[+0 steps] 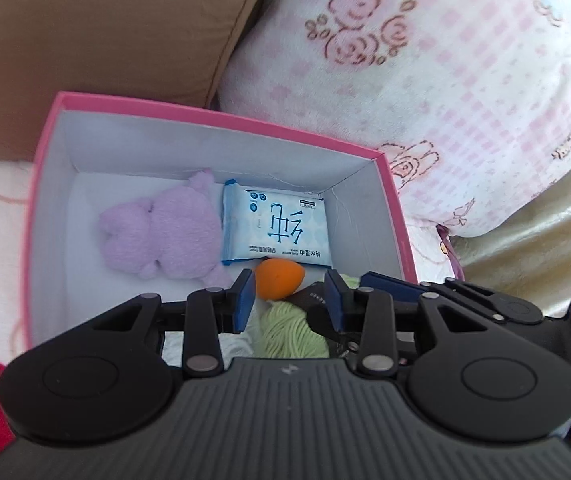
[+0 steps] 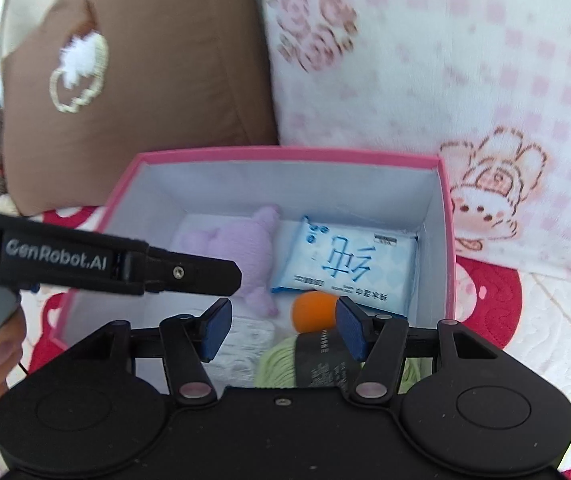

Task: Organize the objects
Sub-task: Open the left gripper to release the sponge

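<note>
A: Status?
B: Pink box [image 2: 447,240] mid-frame already holds plush [image 1: 157,236], wipes pack [image 1: 277,228], orange sponge [image 1: 279,280], green yarn [image 1: 289,332]. Your left gripper [image 1: 289,300] & right gripper [image 2: 285,328]: fingers released, empty. Nothing loose visible; prob. near done.

the blue and white wipes pack [image 2: 345,266] in the pink box [image 2: 293,157] carries a large blue chinese character, seen upside down in both views, with a row of smaller chinese characters and tiny latin print along its near edge, too small to read. the side of the left claw [image 2: 125,264], seen from the right wrist, bears "genrobot.ai" in white. the black band [image 2: 321,360] on the green yarn has pale print, too blurred to read.
</note>
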Motion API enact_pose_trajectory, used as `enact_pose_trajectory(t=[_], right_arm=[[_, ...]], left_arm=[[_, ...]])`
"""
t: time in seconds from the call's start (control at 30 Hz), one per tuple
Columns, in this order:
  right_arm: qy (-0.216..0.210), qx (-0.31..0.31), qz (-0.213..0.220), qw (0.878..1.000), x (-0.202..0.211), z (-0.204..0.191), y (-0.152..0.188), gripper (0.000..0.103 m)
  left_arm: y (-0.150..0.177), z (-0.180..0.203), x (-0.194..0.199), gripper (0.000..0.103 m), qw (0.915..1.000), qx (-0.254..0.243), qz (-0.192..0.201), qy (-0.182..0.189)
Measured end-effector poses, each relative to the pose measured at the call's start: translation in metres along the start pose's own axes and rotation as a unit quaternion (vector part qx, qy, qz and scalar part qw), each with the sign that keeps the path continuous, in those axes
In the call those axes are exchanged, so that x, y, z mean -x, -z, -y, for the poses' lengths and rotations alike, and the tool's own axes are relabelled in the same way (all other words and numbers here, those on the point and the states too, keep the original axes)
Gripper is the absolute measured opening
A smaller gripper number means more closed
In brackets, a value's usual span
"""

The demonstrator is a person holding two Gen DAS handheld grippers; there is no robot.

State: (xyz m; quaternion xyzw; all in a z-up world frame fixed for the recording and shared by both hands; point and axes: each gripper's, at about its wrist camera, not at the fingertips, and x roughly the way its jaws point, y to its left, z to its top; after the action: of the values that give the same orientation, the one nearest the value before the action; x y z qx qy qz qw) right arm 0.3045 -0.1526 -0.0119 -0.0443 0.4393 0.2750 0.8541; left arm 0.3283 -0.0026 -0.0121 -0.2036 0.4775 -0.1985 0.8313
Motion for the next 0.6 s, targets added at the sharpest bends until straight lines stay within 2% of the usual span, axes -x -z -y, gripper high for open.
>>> enact_pose_trajectory(t=[0.2,0.37,0.6], right_arm=[[-0.004,0.022,0.025,0.999,0.037,-0.024,0.015,0.063],[0.016,0.034,0.04,0.998,0.065,-0.042,0.026,0.063],[0.009,0.025,0.066,0.997,0.094,-0.06,0.04,0.063]], left_arm=[[0.01,0.003,0.042,0.036,0.9993,-0.031,0.011,-0.019],[0.023,0.007,0.074,0.036,0.9982,-0.053,0.009,-0.028],[0.044,0.014,0.115,0.037,0.9953,-0.087,0.006,-0.042]])
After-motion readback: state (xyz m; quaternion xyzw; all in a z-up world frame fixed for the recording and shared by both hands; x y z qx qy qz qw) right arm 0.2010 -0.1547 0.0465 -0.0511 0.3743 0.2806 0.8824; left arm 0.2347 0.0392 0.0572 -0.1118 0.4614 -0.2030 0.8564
